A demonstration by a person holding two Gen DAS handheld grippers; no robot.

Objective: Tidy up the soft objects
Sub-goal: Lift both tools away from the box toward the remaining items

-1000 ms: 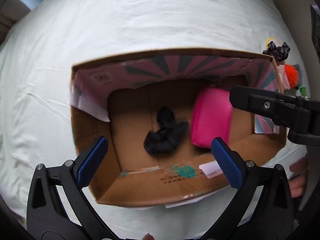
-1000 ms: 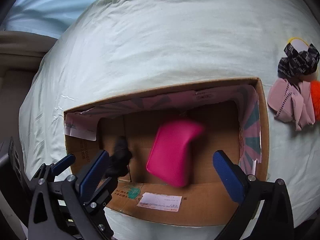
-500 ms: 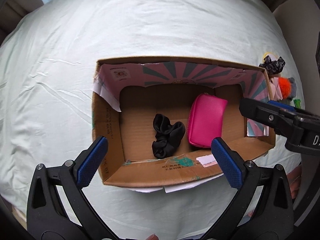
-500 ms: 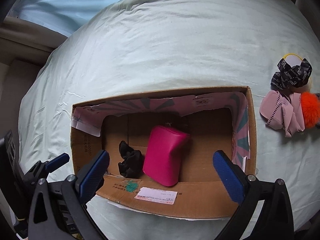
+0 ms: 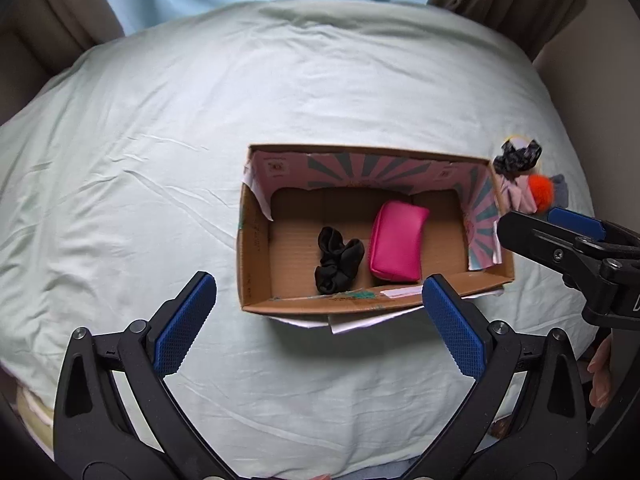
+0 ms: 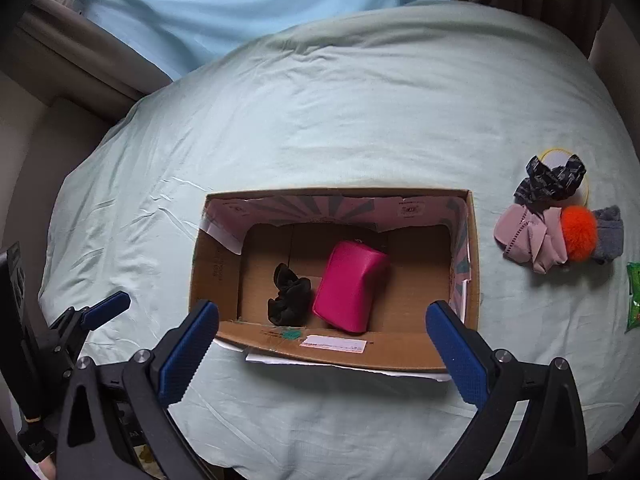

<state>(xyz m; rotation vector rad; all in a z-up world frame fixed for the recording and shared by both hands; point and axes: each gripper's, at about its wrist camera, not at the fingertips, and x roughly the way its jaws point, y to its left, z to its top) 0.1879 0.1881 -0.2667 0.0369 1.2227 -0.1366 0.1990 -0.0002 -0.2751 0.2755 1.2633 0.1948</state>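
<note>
Bedding comes first: a pale green sheet (image 5: 200, 152) covers the whole bed, creased and rumpled, with a light blue curtain (image 6: 240, 4) hanging beyond its far edge.

On the sheet sits an open cardboard box (image 6: 404, 350), its inner walls lined with pink paper printed with grey-green rays. Two things lie on the box floor, side by side and touching or nearly so: a bright pink pouch (image 6: 350, 286) toward the middle, and a black scrunchie (image 6: 289, 295) just to its left.

Well apart from the box, on the sheet to its right, lies a small heap of soft things still outside it: a dusty pink cloth (image 6: 530, 238), a black patterned scrunchie (image 6: 550, 180) lying over a thin yellow ring, an orange pompom (image 6: 579, 233) and a grey woolly piece (image 6: 609, 233) just beside it. A green packet (image 6: 633, 296) shows at the frame's right edge.

Both tools hang above the bed, near the box's front edge, and hold nothing. The left gripper (image 5: 316, 326) has its blue-padded jaws spread wide. The right gripper (image 6: 322, 350) is spread just as wide; in the left view one of its blue fingers (image 5: 576, 220) reaches in above the heap.
</note>
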